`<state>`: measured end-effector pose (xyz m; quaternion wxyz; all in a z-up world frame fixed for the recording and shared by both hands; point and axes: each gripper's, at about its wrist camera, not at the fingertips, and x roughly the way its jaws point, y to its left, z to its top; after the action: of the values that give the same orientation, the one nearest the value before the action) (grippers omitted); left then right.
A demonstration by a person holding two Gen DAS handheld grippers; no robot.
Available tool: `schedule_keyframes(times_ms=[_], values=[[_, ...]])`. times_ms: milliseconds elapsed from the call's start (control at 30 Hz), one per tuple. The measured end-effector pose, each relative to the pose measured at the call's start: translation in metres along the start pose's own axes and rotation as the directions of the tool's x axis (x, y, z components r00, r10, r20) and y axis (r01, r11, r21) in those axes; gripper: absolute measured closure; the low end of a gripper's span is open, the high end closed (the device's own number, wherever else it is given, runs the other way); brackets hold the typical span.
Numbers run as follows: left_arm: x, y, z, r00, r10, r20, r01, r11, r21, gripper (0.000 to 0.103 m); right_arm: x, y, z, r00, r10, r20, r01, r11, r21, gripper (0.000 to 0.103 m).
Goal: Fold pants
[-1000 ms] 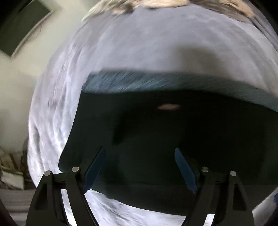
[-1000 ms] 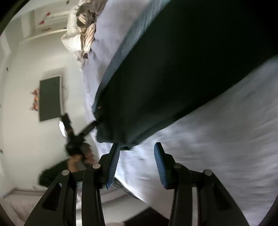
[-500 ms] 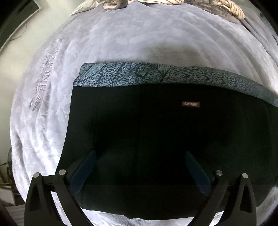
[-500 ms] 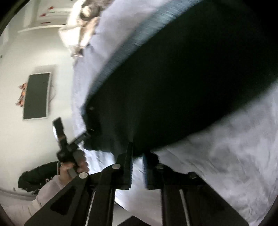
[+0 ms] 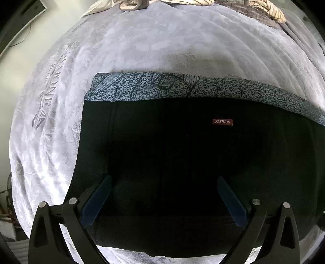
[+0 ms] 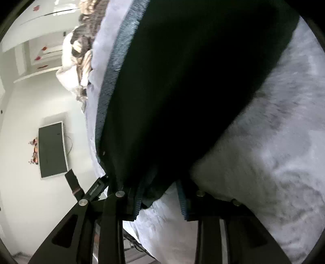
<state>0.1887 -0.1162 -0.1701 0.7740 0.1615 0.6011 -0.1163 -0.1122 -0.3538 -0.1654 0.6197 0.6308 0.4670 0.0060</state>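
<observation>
The black pants lie folded flat on a pale lilac blanket, with a blue-grey patterned band along the far edge and a small red FASHION label. My left gripper is open above the near part of the pants, touching nothing. In the right wrist view the pants fill the centre. My right gripper is open at the pants' near corner, and dark cloth lies over its left finger.
Crumpled striped and white bedding lies at the far edge of the bed. A dark wall-mounted screen hangs on the white wall to the left. The blanket's edge drops off below my right gripper.
My left gripper opened a little wider and steadied over the pants. My right gripper went from open to nearly shut, then opened again at the pants' corner.
</observation>
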Motion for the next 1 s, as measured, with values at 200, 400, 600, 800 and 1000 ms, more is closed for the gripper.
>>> schedule_keyframes(times_ms=[200, 400, 600, 800, 1000], values=[[-0.004, -0.008, 0.0, 1.0, -0.007, 0.008, 0.007, 1.0, 0.022, 0.0, -0.023, 0.045, -0.004, 0.989, -0.146, 0.037, 0.151, 0.965, -0.216, 0.095], [-0.01, -0.01, -0.001, 1.0, 0.017, -0.003, -0.017, 1.0, 0.017, 0.0, -0.04, 0.009, -0.015, 0.971, -0.238, 0.007, 0.238, 0.966, -0.105, 0.089], [-0.047, -0.043, -0.015, 0.996, -0.067, 0.054, 0.063, 0.995, 0.076, 0.002, -0.033, 0.064, -0.029, 0.99, -0.133, -0.045, 0.119, 0.963, -0.242, 0.078], [-0.016, -0.107, -0.042, 0.999, -0.034, -0.009, 0.035, 0.965, 0.259, 0.001, 0.037, 0.075, -0.03, 0.928, -0.358, -0.1, 0.292, 0.87, -0.396, 0.085], [-0.03, -0.055, -0.043, 0.998, -0.066, 0.009, 0.064, 0.989, 0.136, 0.001, 0.014, 0.062, -0.045, 0.895, -0.421, -0.144, 0.337, 0.853, -0.399, 0.078]])
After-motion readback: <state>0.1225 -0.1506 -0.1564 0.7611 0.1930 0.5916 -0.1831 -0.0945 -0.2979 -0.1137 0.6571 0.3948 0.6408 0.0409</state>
